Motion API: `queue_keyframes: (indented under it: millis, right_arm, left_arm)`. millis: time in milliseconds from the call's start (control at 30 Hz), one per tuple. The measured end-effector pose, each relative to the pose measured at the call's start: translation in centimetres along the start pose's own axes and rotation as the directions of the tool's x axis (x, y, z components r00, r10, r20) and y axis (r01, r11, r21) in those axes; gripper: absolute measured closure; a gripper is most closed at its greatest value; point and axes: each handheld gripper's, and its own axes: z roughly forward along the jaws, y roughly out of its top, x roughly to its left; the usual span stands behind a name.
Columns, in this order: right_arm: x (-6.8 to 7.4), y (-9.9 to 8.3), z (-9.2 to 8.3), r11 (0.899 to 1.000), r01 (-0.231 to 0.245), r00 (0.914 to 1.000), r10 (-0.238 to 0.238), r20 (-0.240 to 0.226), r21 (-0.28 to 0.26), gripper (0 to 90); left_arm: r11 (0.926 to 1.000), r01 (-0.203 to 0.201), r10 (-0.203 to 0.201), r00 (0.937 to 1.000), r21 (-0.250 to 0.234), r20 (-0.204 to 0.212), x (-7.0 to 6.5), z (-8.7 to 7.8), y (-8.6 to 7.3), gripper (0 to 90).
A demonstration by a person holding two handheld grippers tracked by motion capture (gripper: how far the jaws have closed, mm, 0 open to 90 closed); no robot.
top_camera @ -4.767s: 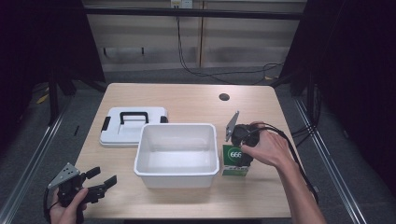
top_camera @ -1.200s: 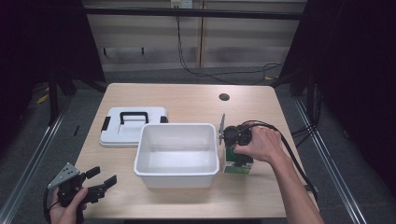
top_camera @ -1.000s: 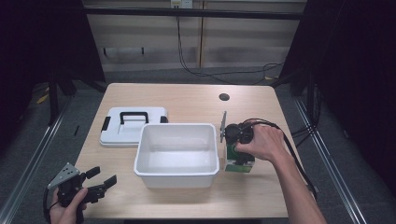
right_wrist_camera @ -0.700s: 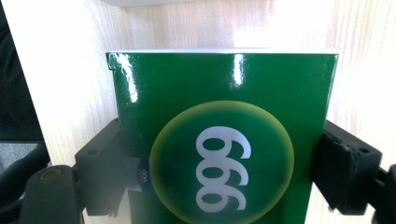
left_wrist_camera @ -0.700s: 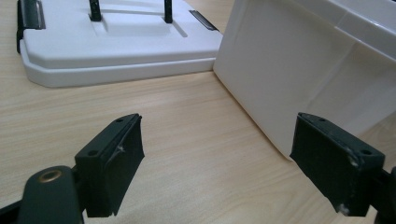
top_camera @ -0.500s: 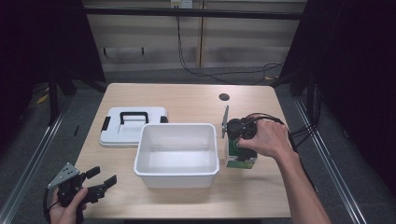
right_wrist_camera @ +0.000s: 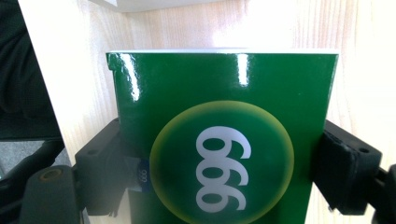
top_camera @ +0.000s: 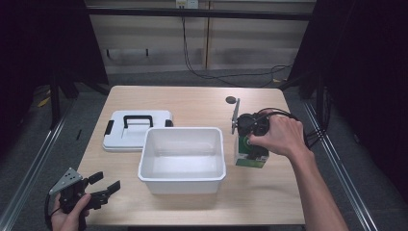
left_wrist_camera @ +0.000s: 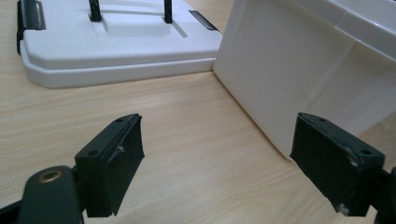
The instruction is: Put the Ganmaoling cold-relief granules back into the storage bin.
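Gripping the green box (right_wrist_camera: 224, 140) squarely between both jaws, the right gripper (right_wrist_camera: 224, 186) steadied it; the left gripper (left_wrist_camera: 233, 168) stood wide open, empty.

A lab: bare wooden table (top_camera: 192, 101) between black curtains (top_camera: 370, 72), cables (top_camera: 202, 72) behind

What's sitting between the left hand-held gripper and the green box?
The open white bin sits between the left hand-held gripper and the green box, per the high view.

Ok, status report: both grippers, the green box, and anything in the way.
Left gripper open, idle at table's near left corner. Right gripper shut on green box, standing on table. White bin right beside the box.
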Motion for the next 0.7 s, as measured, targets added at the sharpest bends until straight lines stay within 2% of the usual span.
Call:
queue_keyframes:
  millis: [67, 133, 233, 467, 600, 700]
  right_arm:
    - [0.0, 0.0, -0.3, 1.0, -0.01, 0.9999, 0.01, -0.004, 0.001, 16.3]
    - [-0.1, 0.0, -0.4, 1.0, 0.001, 1.0, -0.001, -0.001, -0.004, 16.3]
    - [0.1, 0.2, -0.8, 1.0, -0.012, 0.9998, 0.012, 0.015, -0.005, 16.3]
    - [0.3, 0.4, -2.3, 1.0, -0.011, 0.9997, 0.011, 0.022, -0.005, 16.3]
    - [0.6, 0.7, -2.9, 1.0, -0.019, 0.9998, 0.019, 0.009, 0.004, 16.3]
    - [0.5, 0.7, -3.5, 1.0, -0.022, 0.9997, 0.022, 0.015, -0.007, 16.3]
  left_arm:
    - [1.0, 0.001, -0.001, 1.0, 0.001, -0.002, 0.0, 0.0, 0.0, 16.5]
    - [1.0, 0.001, -0.001, 1.0, 0.001, -0.002, 0.0, 0.0, 0.0, 16.5]
    - [1.0, 0.001, -0.001, 1.0, 0.001, -0.002, 0.0, 0.0, 0.0, 16.5]
    - [1.0, 0.004, -0.004, 0.9999, 0.004, -0.013, 0.0, 0.0, 0.0, 16.9]
    - [1.0, -0.001, 0.001, 1.0, 0.003, -0.01, 0.0, 0.1, 0.0, 16.9]
    - [1.0, 0.002, -0.002, 1.0, 0.0, -0.006, -0.1, 0.1, 0.0, 16.7]
